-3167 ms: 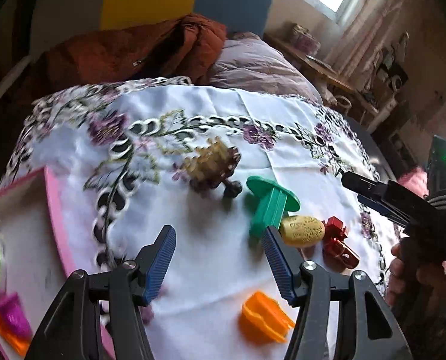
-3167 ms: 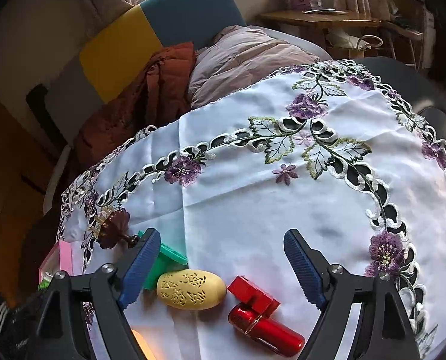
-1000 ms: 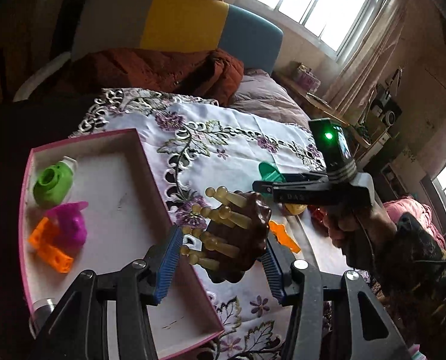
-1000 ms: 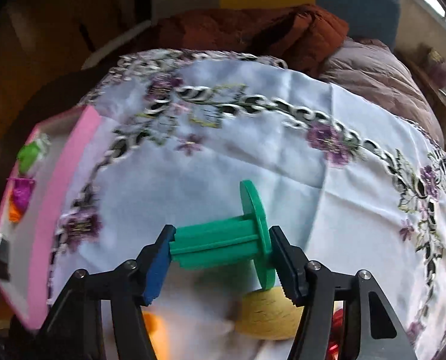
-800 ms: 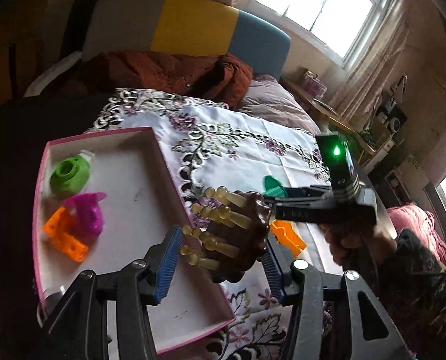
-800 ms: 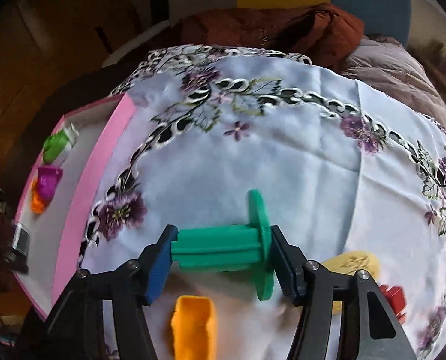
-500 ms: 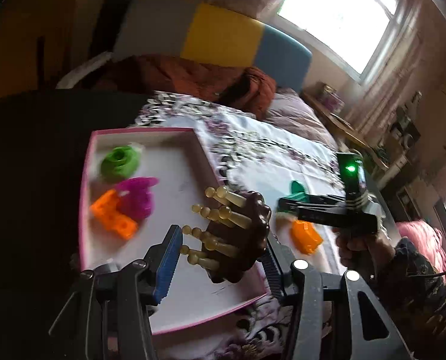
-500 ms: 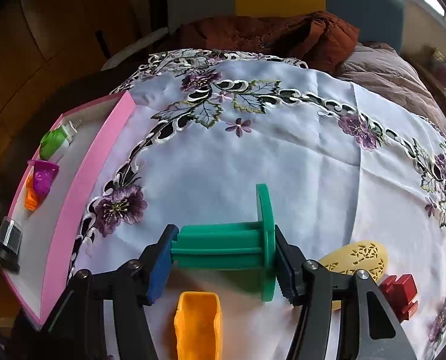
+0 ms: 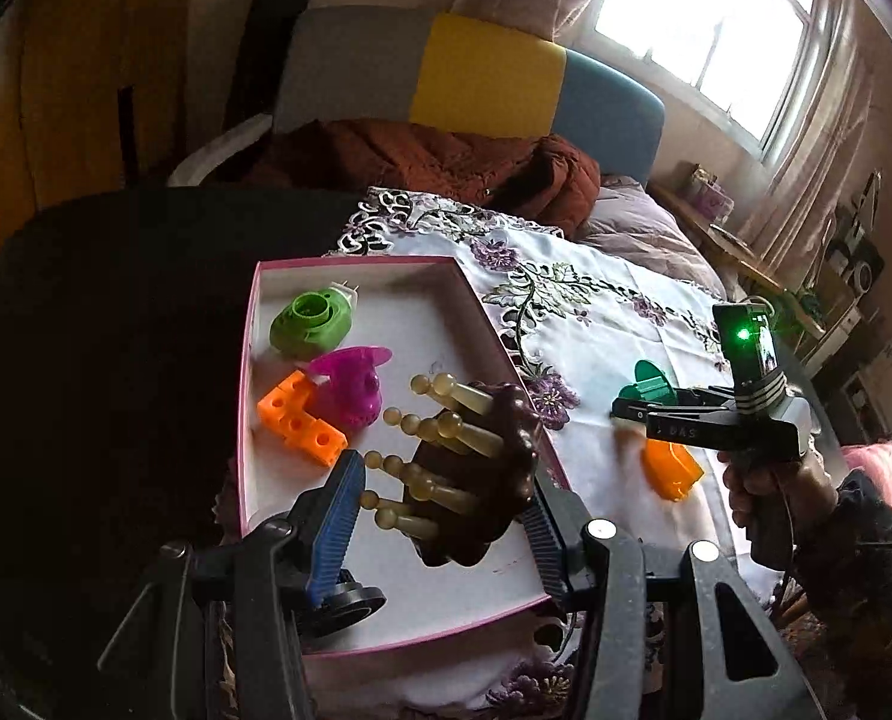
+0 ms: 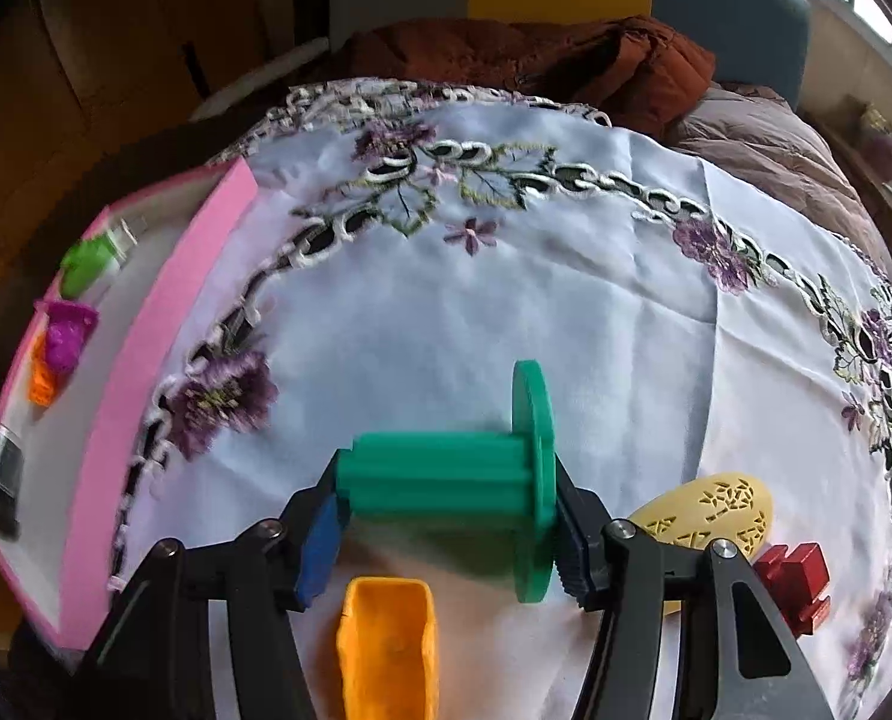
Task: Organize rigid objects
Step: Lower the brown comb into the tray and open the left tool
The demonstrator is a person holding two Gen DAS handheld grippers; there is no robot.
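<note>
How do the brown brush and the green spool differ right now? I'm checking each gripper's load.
The brown brush hangs over the pink tray, while the green spool is over the tablecloth. The brush bristles with tan pegs; the spool is a ribbed shaft with a round flange. The brush sits in the left gripper, the spool in the right gripper. Both are held.

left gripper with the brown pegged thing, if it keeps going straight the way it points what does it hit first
Most likely the white floor of the pink tray: the left gripper points down over it, near its right wall. Depth is unclear.
</note>
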